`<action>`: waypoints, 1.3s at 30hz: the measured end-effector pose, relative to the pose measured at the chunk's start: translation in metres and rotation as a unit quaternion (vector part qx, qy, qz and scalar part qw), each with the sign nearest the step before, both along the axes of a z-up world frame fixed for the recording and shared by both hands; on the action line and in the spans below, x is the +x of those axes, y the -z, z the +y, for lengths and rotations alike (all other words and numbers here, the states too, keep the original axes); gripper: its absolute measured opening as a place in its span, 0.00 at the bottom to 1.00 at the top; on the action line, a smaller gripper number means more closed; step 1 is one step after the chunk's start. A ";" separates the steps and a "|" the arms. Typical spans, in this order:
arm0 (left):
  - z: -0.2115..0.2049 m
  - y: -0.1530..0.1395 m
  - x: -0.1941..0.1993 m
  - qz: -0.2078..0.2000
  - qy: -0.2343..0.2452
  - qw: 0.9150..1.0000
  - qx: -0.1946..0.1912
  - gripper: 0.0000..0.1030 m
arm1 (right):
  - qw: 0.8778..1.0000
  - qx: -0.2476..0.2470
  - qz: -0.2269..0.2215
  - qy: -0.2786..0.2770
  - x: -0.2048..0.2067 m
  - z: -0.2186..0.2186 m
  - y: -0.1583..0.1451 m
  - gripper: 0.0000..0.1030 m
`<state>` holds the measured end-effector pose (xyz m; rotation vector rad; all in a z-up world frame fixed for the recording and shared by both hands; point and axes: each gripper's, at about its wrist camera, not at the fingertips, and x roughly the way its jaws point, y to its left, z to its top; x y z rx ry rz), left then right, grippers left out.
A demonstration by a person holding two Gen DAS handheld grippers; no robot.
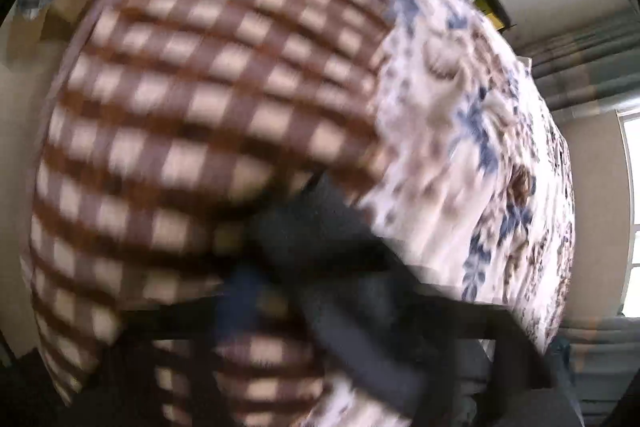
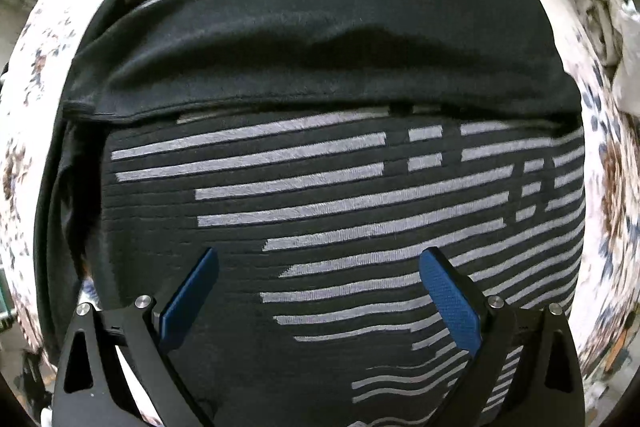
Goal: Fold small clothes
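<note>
Right gripper (image 2: pixel 320 291) spread wide, empty, above striped black shirt (image 2: pixel 320 211) on floral bedsheet (image 2: pixel 608 163). Left gripper's state unreadable through blur. Best pinching one hem edge squarely.

- No text, label, brand, number or sign can be read in either view.
- The left wrist view is motion-blurred throughout.

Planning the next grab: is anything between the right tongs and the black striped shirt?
Nothing visible. The right tongs hang open directly over the black striped shirt, which lies on the floral bedsheet.
</note>
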<state>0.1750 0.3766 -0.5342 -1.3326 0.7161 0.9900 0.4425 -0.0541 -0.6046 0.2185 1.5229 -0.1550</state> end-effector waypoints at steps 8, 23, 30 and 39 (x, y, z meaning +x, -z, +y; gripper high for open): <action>0.029 -0.046 0.044 -0.017 0.092 0.990 0.102 0.08 | 0.999 0.006 -0.004 0.031 -0.010 0.002 -0.006 0.99; -0.249 -0.205 0.309 -0.163 0.511 0.811 0.235 0.08 | 0.986 0.092 -0.029 0.137 -0.025 -0.129 -0.024 0.99; -0.449 -0.142 0.366 -0.153 0.650 0.725 0.170 0.08 | 0.977 0.087 -0.045 0.189 -0.014 -0.237 -0.020 0.99; -0.489 -0.097 0.360 -0.073 0.676 0.722 0.129 0.87 | 0.973 0.149 -0.073 0.162 0.019 -0.285 -0.030 0.99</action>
